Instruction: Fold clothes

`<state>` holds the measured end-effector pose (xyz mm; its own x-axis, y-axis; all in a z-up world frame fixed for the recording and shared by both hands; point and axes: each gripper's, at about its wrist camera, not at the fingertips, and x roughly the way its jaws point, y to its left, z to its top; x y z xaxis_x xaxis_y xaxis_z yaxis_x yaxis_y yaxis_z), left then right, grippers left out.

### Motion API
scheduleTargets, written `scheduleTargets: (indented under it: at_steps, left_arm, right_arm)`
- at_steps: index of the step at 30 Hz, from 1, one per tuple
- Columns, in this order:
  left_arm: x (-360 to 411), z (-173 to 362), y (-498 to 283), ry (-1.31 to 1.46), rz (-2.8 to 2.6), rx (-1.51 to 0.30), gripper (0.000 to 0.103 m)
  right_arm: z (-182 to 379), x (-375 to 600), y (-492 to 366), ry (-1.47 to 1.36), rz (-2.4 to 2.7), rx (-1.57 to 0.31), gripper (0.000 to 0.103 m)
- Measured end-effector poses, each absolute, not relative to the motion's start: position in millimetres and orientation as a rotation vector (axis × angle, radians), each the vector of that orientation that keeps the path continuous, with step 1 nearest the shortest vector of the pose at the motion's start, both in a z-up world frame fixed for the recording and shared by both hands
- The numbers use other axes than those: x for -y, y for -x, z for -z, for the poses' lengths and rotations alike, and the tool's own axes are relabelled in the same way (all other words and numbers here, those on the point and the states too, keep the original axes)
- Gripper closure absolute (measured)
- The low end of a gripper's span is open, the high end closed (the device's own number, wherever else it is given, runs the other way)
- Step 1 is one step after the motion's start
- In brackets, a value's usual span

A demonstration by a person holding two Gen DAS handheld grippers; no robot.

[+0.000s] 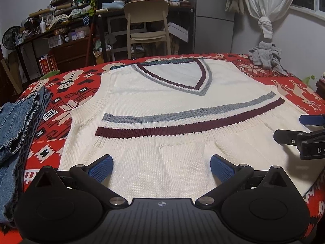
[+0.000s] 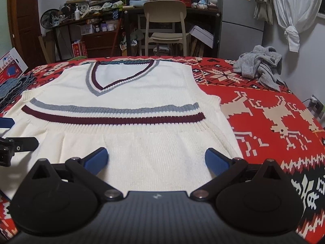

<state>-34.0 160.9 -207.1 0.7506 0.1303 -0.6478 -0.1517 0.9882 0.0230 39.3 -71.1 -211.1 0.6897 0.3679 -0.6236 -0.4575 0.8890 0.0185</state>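
A cream knit vest [image 1: 162, 109] [image 2: 126, 122] with a grey and maroon V-neck lies flat on the table, its hem folded up so the grey and maroon stripes run across the middle. My left gripper [image 1: 161, 167] hovers open over the vest's near left part, nothing between its blue pads. My right gripper [image 2: 156, 160] is open over the near right part, also with nothing between its pads. Each gripper shows at the edge of the other's view: the right gripper [image 1: 304, 130], the left gripper [image 2: 12, 134].
A red patterned cloth [image 2: 264, 122] covers the table. Folded denim [image 1: 18, 126] lies at the left edge. A crumpled grey garment [image 2: 262, 67] sits at the far right corner. Beyond the table stand a beige chair [image 1: 147, 26], cluttered shelves and a fridge [image 1: 215, 16].
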Motion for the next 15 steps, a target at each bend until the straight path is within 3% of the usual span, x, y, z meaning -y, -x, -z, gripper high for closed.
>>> scheduleTargets:
  at_steps: [4,8,10,12,13,15]
  left_arm:
    - [-167,202,37,0.071,-0.140,-0.680,0.006]
    - [-176,185,42,0.099,-0.093,-0.621,0.024]
    - [-179,178,39,0.071,-0.104,-0.628,0.040]
    - [-184,175,33,0.052,-0.110,-0.653,0.085]
    - [-188,175,29,0.046,-0.110,-0.670,0.095]
    - [-198,178,21,0.062,-0.131,-0.710,0.100]
  right_arm:
    - [208,71,-41,0.156,-0.468,-0.680,0.001]
    - [198,74,-42,0.172,-0.477,-0.669,0.001]
    - [189,79,-45,0.152,-0.482,-0.668,0.003]
    - [179,82,-49,0.153,-0.483,-0.660,0.010]
    - [174,83,-51,0.158,-0.486,-0.649,0.015]
    - [165,84,-56,0.173,-0.480,-0.617,0.029]
